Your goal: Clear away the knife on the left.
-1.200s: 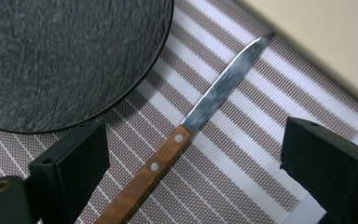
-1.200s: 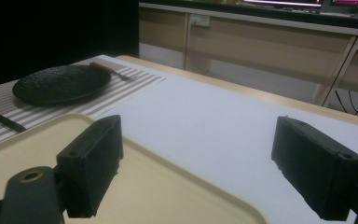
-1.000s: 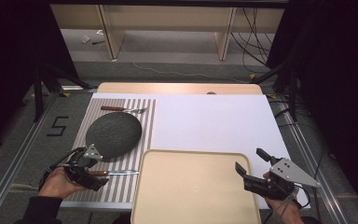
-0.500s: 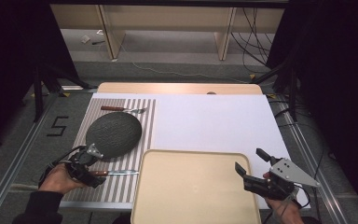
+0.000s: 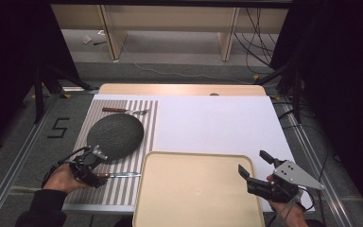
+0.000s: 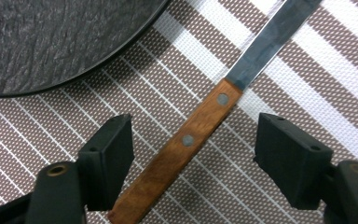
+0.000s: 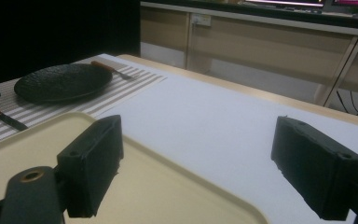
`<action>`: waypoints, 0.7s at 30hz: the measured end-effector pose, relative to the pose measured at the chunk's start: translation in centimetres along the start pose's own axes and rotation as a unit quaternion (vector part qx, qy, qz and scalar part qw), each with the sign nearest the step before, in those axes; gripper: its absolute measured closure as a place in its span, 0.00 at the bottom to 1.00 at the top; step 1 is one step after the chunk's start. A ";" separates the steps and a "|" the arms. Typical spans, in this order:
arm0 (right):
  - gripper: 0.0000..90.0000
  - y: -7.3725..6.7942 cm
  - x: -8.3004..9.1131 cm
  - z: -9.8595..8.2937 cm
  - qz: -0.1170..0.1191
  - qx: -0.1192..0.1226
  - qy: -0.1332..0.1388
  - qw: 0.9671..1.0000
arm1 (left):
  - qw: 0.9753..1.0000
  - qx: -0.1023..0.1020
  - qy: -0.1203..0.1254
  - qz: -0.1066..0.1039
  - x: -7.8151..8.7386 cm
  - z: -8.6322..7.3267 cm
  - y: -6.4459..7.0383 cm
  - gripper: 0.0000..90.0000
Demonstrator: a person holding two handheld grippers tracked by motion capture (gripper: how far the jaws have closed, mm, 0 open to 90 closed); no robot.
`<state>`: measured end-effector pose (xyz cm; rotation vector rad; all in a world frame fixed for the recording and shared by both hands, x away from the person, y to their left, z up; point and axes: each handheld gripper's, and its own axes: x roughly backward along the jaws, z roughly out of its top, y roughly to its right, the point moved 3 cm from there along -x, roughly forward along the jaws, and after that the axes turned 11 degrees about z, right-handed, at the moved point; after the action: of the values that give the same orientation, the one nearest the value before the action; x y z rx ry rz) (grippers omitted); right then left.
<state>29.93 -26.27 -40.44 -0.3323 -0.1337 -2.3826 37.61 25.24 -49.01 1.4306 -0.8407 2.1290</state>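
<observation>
2 black jaws of the left gripper [image 6: 193,163] stand apart on either side of a knife [image 6: 205,126], not touching it. In the left gripper view its wooden handle runs from the bottom centre of the frame up to the right, where the steel blade carries on toward the upper right corner. In the high view the knife [image 5: 118,175] lies in the lower left of the frame on a striped placemat [image 5: 123,189], just below a dark round plate [image 5: 116,136].

I judge the knife light and rigid. The wooden handle with its 2 rivets should give better grip than the smooth blade, which looks slippery and thin. Lying flat on the mat, it leaves little room beneath, so the best hold is across the handle's sides, near the rivets, with the jaws pressed close to the mat.

The plate's rim [image 6: 98,60] sits near the handle in the upper left of the left gripper view and could catch the nearer jaw. A fork [image 5: 125,111] lies on the mat above the plate, well apart. A cream tray [image 5: 198,189] fills the lower centre of the high view, just right of the blade tip. The right gripper [image 5: 255,166] hovers at the tray's right edge, its jaws spread wide and holding nothing.
</observation>
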 end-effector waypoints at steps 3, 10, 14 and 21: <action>0.19 0.0 0.0 0.0 0.001 0.001 0.000 1.000 | 1.000 0.000 -0.003 -0.003 -0.2 -0.2 0.0 0.39; 0.20 0.0 0.0 0.0 0.001 0.002 -0.001 1.000 | 1.000 -0.002 -0.013 -0.015 0.0 -0.1 0.3 0.51; 0.20 0.0 0.0 0.0 0.001 0.001 -0.001 1.000 | 1.000 -0.004 -0.019 -0.017 0.1 0.0 0.5 0.56; 0.20 0.0 0.0 0.0 0.002 0.001 -0.001 1.000 | 0.999 -0.017 -0.025 -0.019 0.2 0.2 0.9 0.67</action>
<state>29.91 -26.23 -40.45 -0.3344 -0.1369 -2.3786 37.10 24.51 -48.99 1.4765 -0.8580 2.0488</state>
